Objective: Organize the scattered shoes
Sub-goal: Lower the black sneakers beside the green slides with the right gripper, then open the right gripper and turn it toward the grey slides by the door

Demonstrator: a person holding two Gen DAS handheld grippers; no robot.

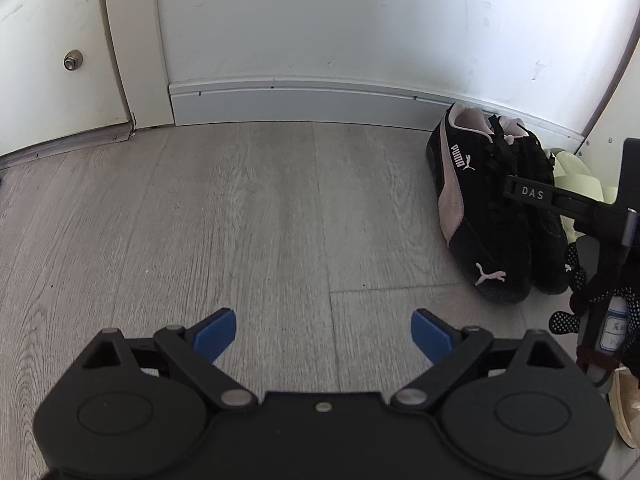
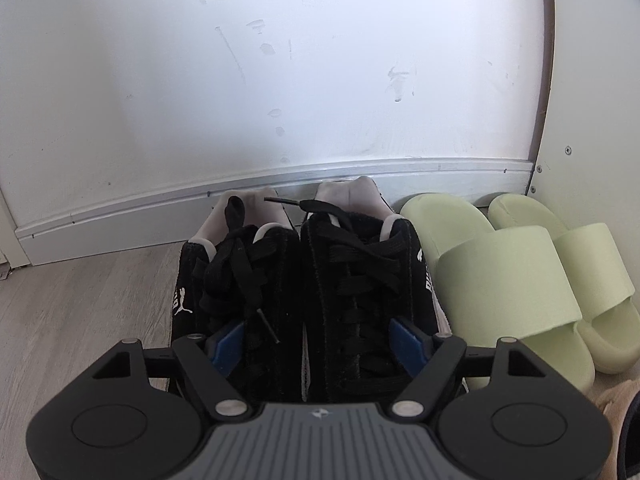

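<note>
A pair of black Puma sneakers (image 1: 492, 208) with pink stripes stands side by side on the grey floor, heels at the baseboard. In the right wrist view they fill the centre: left shoe (image 2: 240, 300), right shoe (image 2: 360, 288). My right gripper (image 2: 318, 344) is open, its blue pads (image 2: 228, 344) spread over the two shoes' toe ends, one pad at each outer side. It also shows in the left wrist view (image 1: 532, 194) above the sneakers. My left gripper (image 1: 322, 334) is open and empty over bare floor, left of the sneakers.
A pair of pale green slides (image 2: 516, 280) stands right of the sneakers against a white panel (image 2: 592, 100). A beige shoe (image 1: 626, 408) lies at the right edge. White wall and baseboard (image 1: 300, 104) run behind; a white door (image 1: 52, 60) is at left.
</note>
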